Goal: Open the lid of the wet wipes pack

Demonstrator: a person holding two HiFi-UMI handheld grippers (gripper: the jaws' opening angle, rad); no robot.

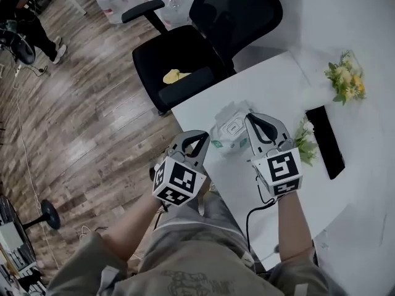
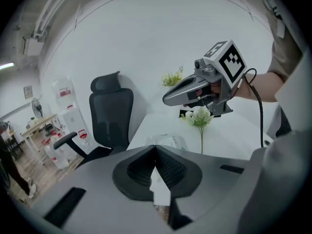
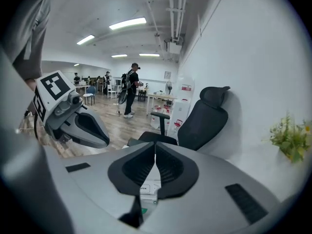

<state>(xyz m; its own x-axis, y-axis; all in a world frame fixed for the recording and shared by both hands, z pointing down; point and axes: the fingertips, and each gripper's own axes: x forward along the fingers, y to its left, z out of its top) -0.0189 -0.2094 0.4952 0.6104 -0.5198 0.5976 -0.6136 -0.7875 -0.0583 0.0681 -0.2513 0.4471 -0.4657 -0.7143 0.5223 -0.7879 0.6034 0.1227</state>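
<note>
- The step in hand looked like the approach: neither claw had touched the wet wipes pack (image 1: 229, 131), and its lid (image 1: 234, 127) appeared to be down.
- The pack lay flat on the white table (image 1: 247, 184), near the corner closest to the black office chair (image 1: 185, 48), between the two grippers' tips.
- The left gripper (image 1: 199, 135) hovered just beside the pack's near-left end. Its own view showed the jaws pressed together with nothing between them.
- The right gripper (image 1: 253, 119) hung over the pack's right edge, also closed and empty. Through the gap beneath its jaws a tab printed "OPEN" was visible.
- The lid faced straight up. The pack's long axis seemed to run diagonally in the head view, from near-left to far-right, though the wrapper's crumpled outline made this uncertain.
- Judging from this, the next move called for one claw to pin the pack down while the other parted its jaws and caught the lid's lip.
</note>
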